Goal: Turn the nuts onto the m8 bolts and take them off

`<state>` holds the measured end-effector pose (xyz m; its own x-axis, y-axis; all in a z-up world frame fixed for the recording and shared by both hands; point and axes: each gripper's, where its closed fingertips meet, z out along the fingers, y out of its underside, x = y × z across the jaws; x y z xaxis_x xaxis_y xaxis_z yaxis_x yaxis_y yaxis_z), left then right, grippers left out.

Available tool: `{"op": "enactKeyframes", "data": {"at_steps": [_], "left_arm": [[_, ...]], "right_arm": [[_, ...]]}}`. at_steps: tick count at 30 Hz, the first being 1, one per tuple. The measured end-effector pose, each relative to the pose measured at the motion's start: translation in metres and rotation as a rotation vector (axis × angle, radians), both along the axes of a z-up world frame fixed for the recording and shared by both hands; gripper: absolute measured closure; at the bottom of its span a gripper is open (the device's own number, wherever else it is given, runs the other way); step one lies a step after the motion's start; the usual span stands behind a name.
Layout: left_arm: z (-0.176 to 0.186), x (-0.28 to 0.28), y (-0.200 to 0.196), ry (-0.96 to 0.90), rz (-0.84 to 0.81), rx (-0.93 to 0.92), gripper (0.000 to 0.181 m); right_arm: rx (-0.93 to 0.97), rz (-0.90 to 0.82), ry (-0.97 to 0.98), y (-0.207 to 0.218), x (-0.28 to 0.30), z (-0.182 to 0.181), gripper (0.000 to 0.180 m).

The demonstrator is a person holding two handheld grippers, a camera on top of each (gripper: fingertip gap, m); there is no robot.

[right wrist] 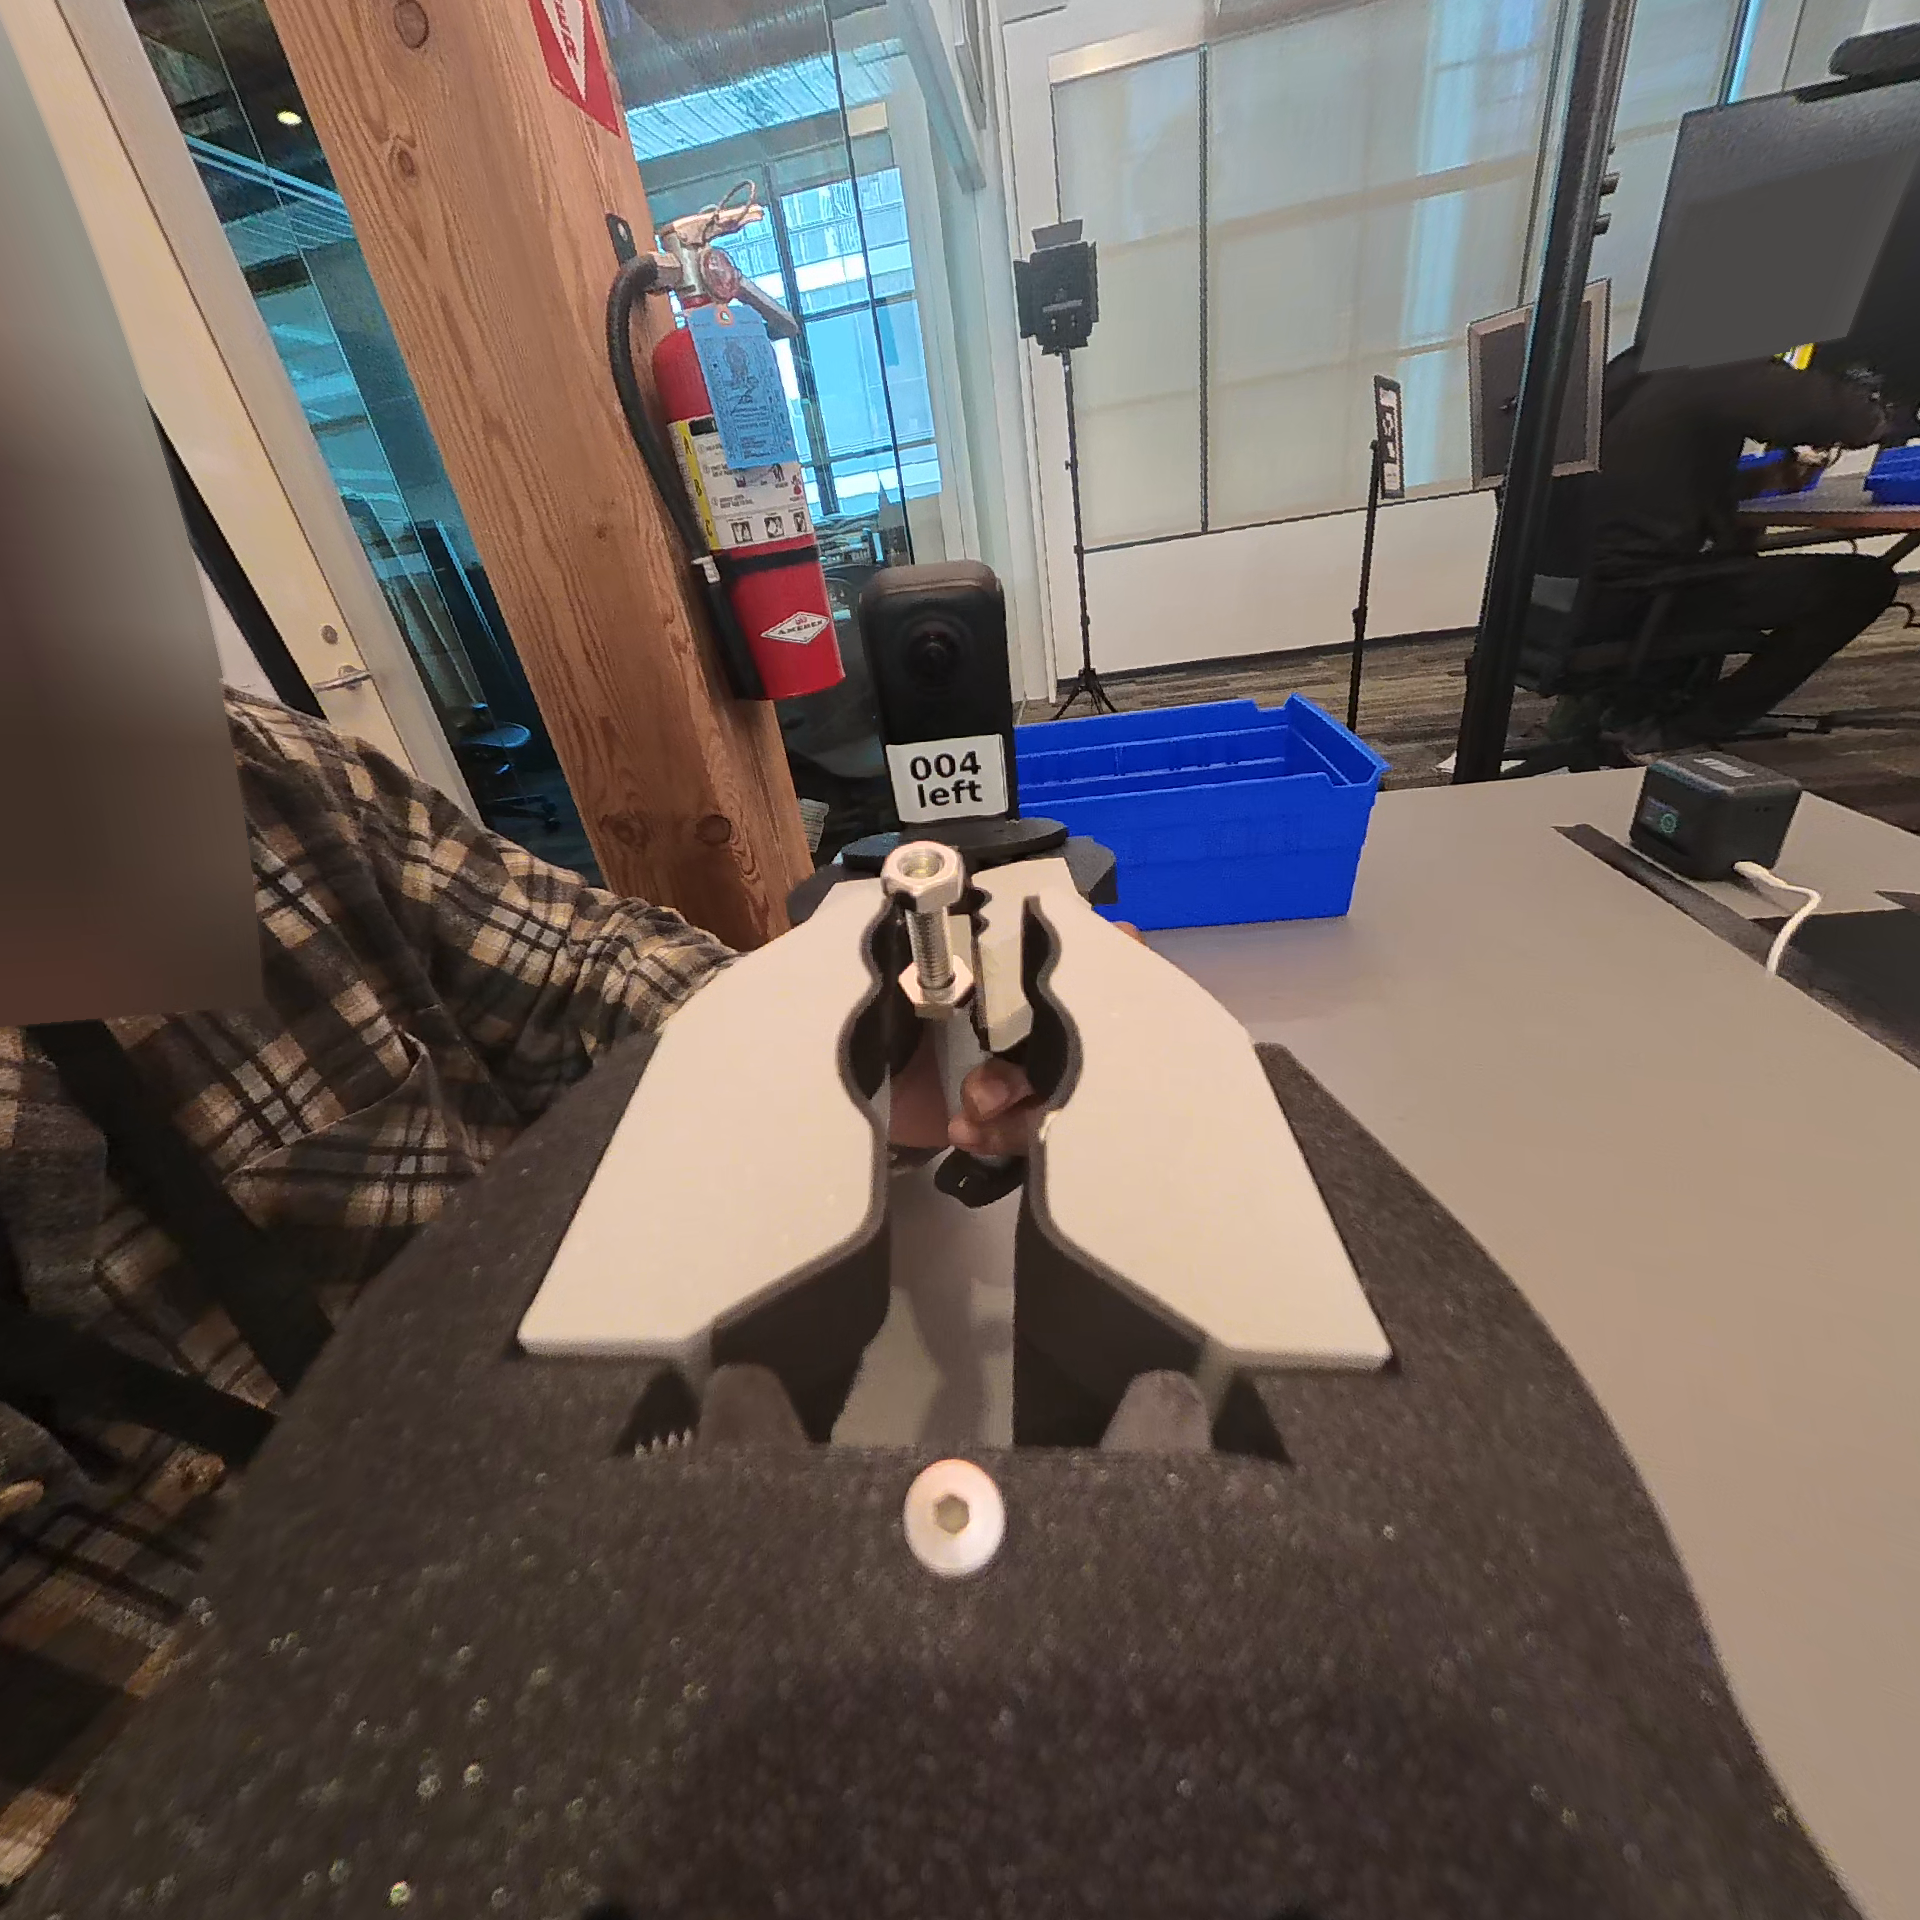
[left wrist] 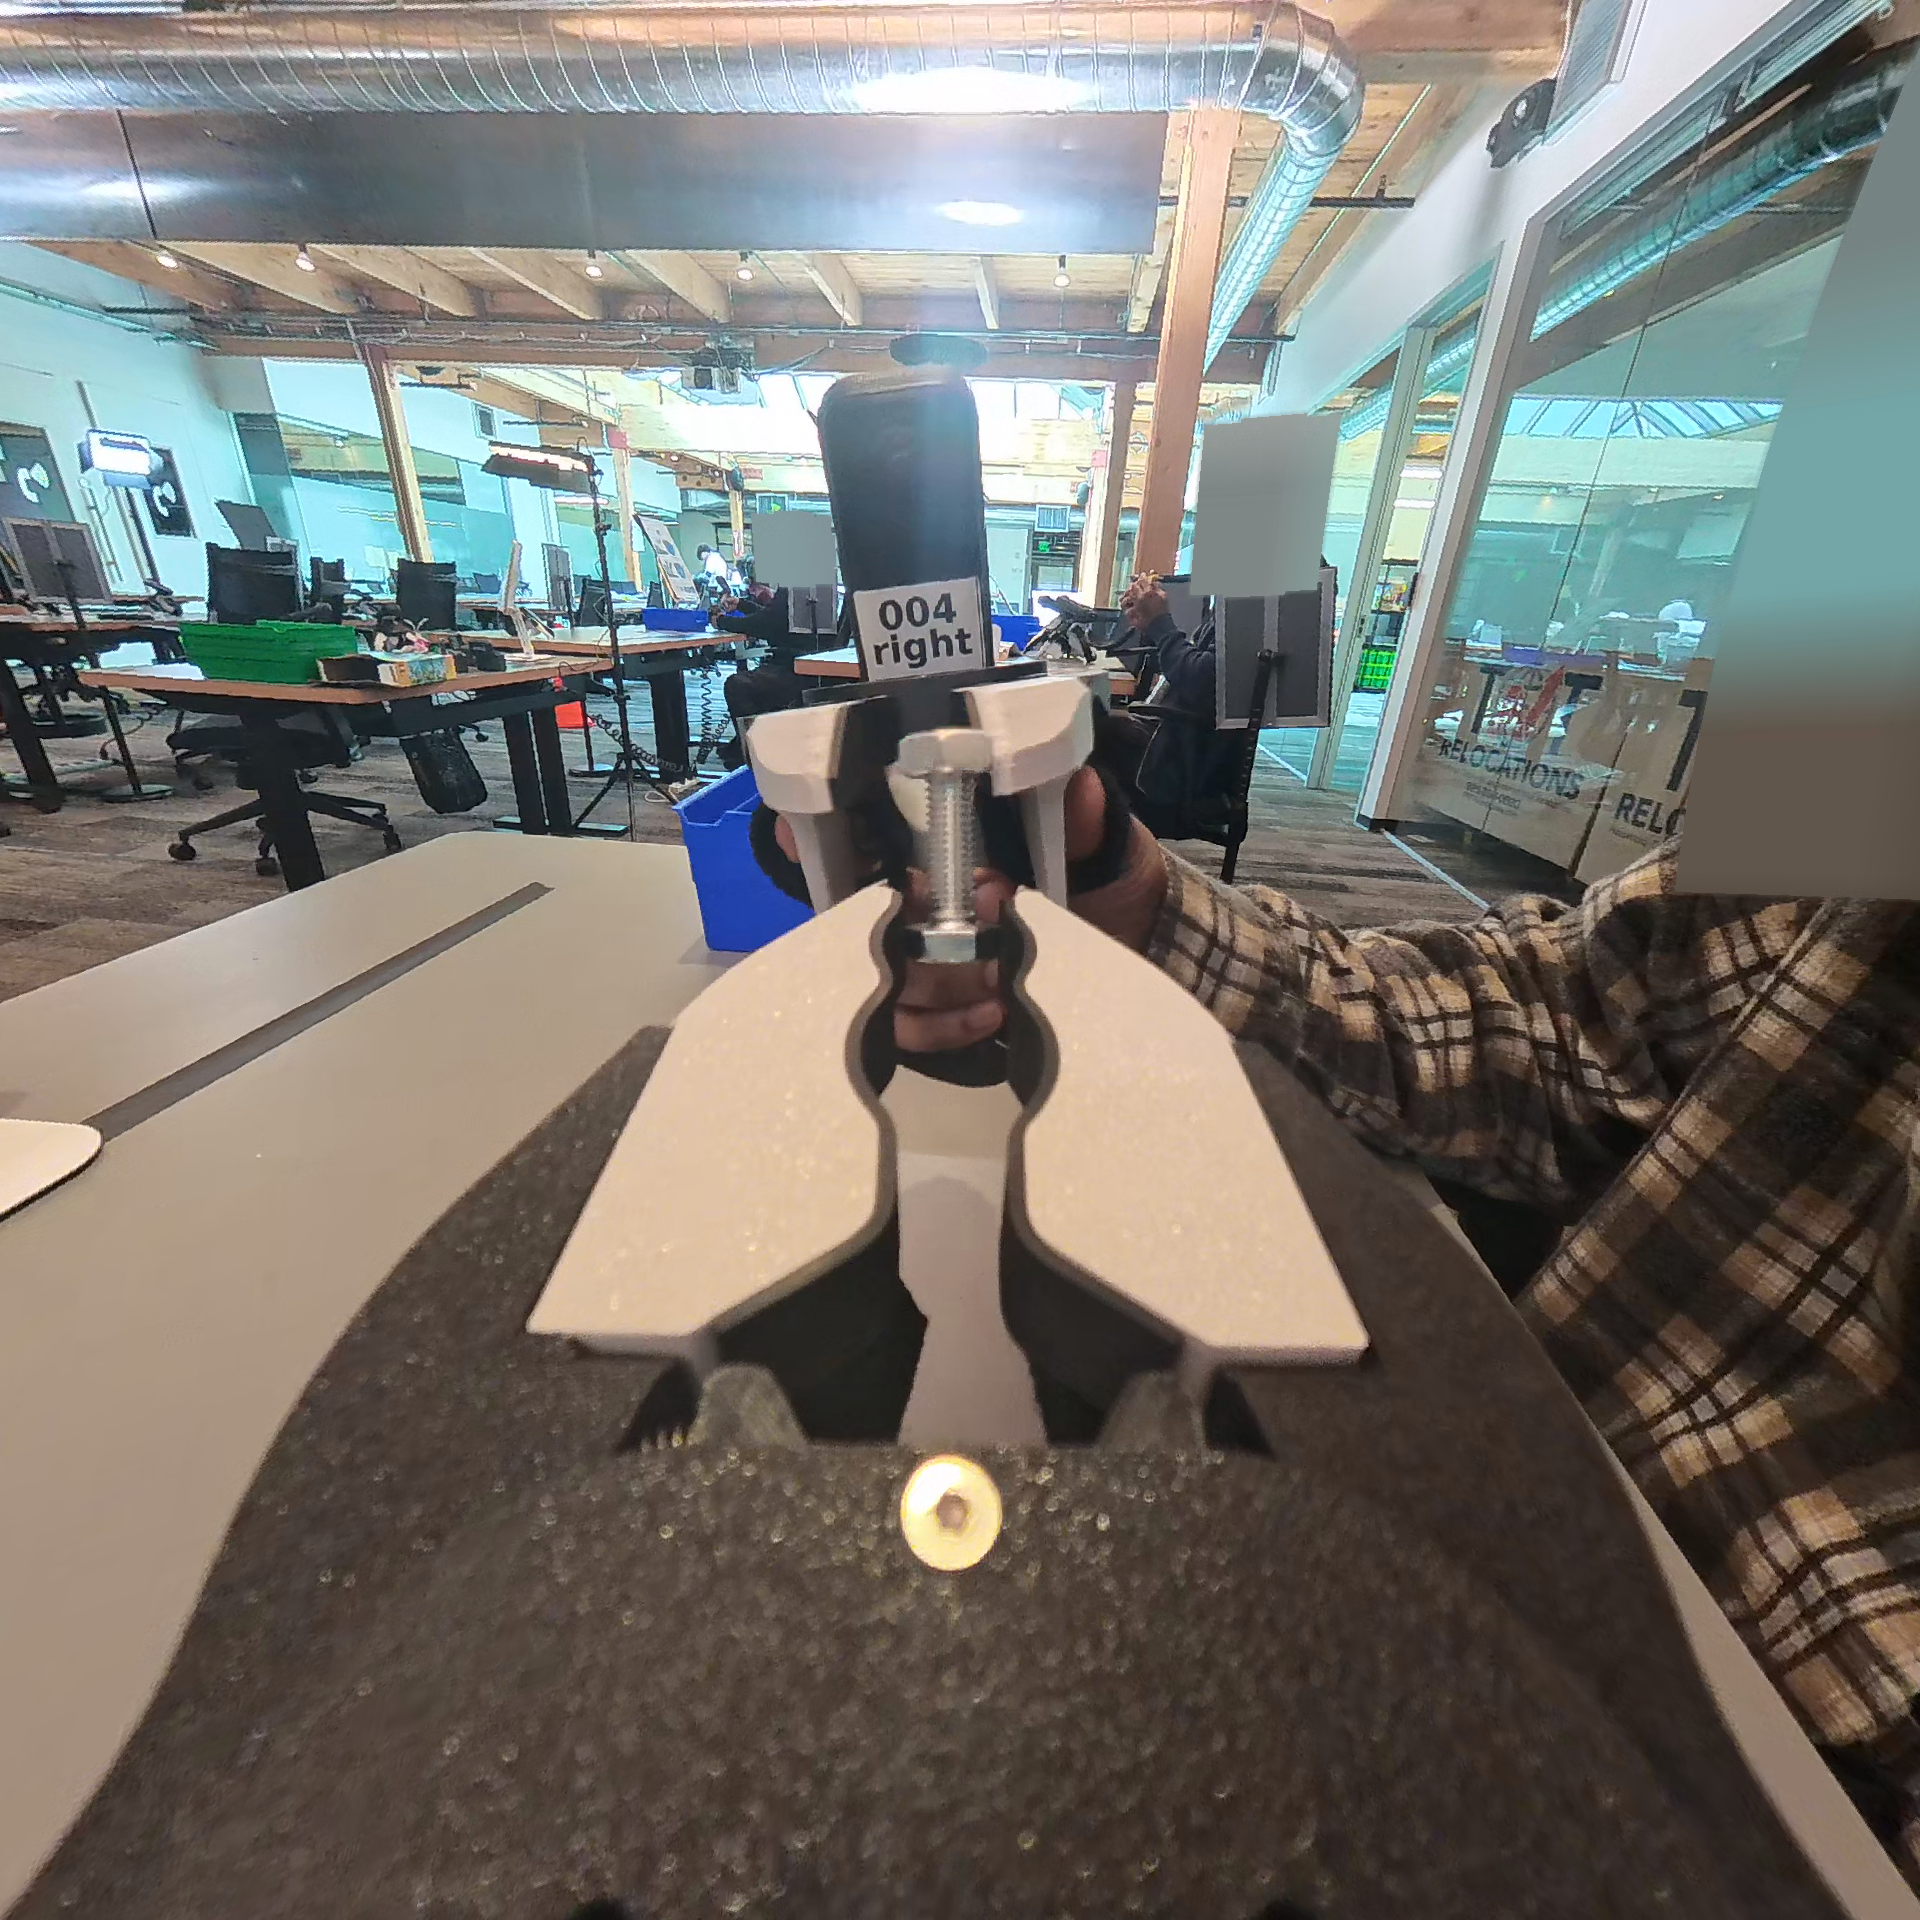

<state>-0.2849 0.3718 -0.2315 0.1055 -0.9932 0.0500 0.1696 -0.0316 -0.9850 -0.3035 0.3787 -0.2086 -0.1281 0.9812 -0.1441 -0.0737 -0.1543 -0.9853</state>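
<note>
A silver M8 bolt stands nearly upright in the air between my two grippers, which face each other. A hex nut sits low on its thread. My left gripper is shut on the nut, with its dark pads on both sides. My right gripper, farther off, is shut on the bolt's head. In the right wrist view my right gripper has the bolt at its tips. The nut is below, beside a finger of the left gripper.
The grey table lies under both grippers. A blue bin stands at its far edge and also shows in the left wrist view. A black box with a white cable is at the right. A plaid sleeve is close by. The grippers are tip to tip, or close to it.
</note>
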Motion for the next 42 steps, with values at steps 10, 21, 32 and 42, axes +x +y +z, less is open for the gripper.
{"op": "enactKeyframes", "data": {"at_steps": [10,21,32,42], "left_arm": [[-0.002,0.002,0.000,0.010,-0.001,-0.001,0.165],[-0.005,0.003,0.000,0.029,-0.002,0.004,0.165],[-0.011,0.004,0.003,0.058,0.019,0.008,0.165],[-0.016,0.009,0.001,0.088,0.027,0.023,0.165]], "right_arm": [[0.007,0.026,-0.003,-0.009,-0.009,0.001,0.161],[0.051,-0.013,0.033,-0.006,0.004,0.012,0.166],[0.157,-0.340,-0.078,-0.002,0.083,0.042,0.166],[0.138,-0.705,-0.240,-0.002,0.222,0.051,0.166]]}}
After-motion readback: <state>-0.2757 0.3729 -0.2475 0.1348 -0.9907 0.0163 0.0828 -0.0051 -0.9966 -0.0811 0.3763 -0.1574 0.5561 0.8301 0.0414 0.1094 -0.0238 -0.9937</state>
